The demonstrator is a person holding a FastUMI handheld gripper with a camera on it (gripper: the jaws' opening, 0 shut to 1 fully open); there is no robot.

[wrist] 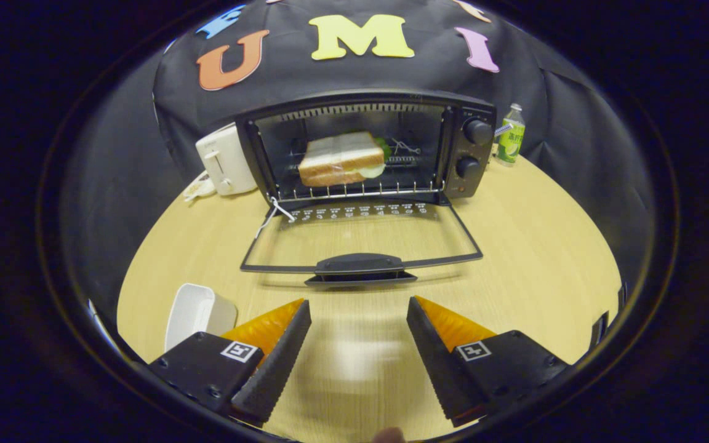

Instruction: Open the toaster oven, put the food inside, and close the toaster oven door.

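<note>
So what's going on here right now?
The sandwich already sits on the rack inside the toaster oven, whose door lies fully open on the table. The hand-held gripper is open and empty, short of the door handle. Closing the door is what's left.

Two-finger handheld gripper (pixel 359 311) with wedge-shaped fingers (pixel 277 360) set wide apart with nothing between, ribbed along the inner faces, each mounted on a dark angular block with small screws and a square white tag printed with a black marker.
</note>
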